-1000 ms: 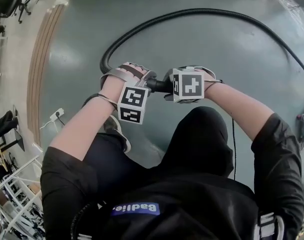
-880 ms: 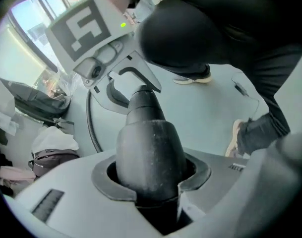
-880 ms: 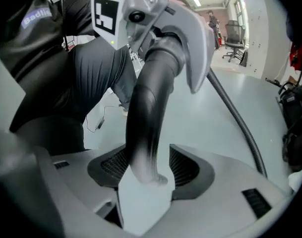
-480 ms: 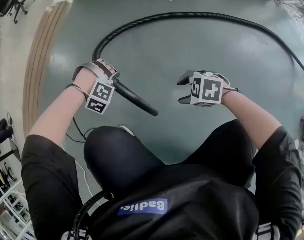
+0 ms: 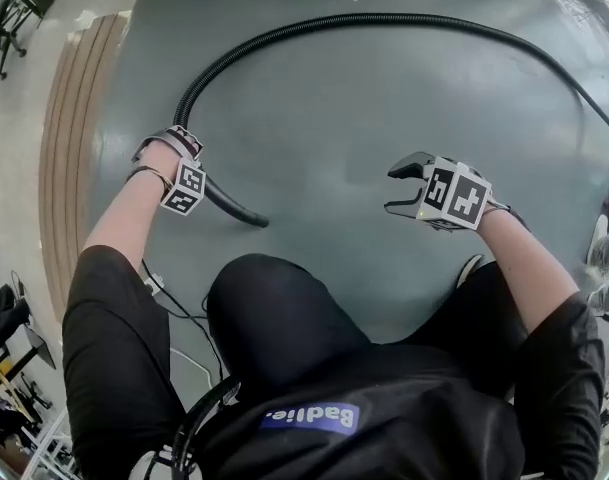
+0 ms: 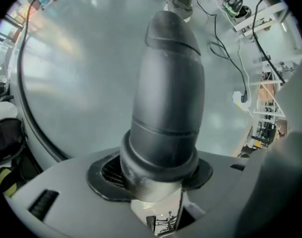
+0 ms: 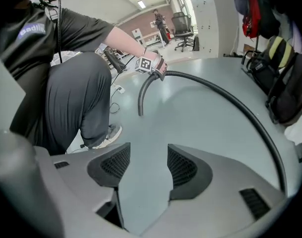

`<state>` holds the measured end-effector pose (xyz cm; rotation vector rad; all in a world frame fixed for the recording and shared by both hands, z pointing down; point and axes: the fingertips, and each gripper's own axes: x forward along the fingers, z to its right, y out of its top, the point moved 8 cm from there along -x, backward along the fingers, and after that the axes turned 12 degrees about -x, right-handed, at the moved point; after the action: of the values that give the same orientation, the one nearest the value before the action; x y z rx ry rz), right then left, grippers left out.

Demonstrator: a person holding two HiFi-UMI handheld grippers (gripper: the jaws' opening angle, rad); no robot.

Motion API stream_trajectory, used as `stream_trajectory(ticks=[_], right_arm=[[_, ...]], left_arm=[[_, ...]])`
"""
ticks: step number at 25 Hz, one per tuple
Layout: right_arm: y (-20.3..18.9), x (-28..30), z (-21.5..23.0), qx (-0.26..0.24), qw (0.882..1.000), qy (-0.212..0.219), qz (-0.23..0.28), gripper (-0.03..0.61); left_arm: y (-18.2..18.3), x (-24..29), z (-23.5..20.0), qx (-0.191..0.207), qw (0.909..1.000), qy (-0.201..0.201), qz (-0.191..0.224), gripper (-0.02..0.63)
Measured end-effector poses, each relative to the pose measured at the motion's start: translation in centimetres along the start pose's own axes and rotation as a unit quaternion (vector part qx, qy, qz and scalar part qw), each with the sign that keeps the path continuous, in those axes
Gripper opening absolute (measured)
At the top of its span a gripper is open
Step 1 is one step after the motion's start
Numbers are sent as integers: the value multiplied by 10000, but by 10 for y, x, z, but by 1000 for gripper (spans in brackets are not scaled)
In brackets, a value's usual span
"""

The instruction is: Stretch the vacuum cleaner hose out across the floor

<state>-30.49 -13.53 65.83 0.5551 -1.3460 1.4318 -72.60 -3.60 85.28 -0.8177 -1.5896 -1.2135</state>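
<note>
A long black ribbed vacuum hose point(image 5: 384, 18) curves in a wide arc over the grey floor, from the far right round to the left. Its smooth rigid end tube point(image 5: 234, 208) sticks out of my left gripper point(image 5: 206, 183), at the left. In the left gripper view this end tube point(image 6: 168, 93) fills the space between the pads of the left gripper point(image 6: 155, 175); the jaws are easing open slightly, still touching it. My right gripper point(image 5: 402, 185) hovers open at the right, well away from the hose. In its own view the right gripper point(image 7: 143, 167) holds nothing, and the hose point(image 7: 230, 100) arcs ahead.
A wooden floor strip point(image 5: 69, 158) borders the grey floor on the left. A thin cable point(image 5: 174, 303) runs by the person's left leg. Bags point(image 7: 284, 88) lie at the right, beside the hose. The person's knee point(image 5: 274, 308) is just below the grippers.
The right gripper let go of the hose end, opened and moved right. The left gripper carried the end tube away to the left, so the two hands now stand far apart.
</note>
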Motion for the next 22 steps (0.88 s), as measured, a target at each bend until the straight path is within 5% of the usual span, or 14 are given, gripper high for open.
stream_trajectory(ticks=[7,11,15,17,20,22], right_arm=[[6,-13,9,643,9956,-618,291,233],[-7,-32,23,769,9907,-907,663,233],[-11,-44,34,675,9895,-969,836,233],[-12,-44,40,590,9888,-1006,928,233],[-24,-45,43,516,9881,-1033,1011,233],[-27,-42,42,508,9884,-965,1061,233]], left_arm=[[-30,56,3,-559,9962,-372,554,333],[-41,51,0,-1825,9688,-726,1509,436],[-55,25,-3,-2597,9449,-432,1948,445],[-56,19,11,-2535,9504,-311,1775,445],[-42,5,18,-1853,9731,-205,1351,445],[-37,-14,10,-1992,9649,-123,1704,446]])
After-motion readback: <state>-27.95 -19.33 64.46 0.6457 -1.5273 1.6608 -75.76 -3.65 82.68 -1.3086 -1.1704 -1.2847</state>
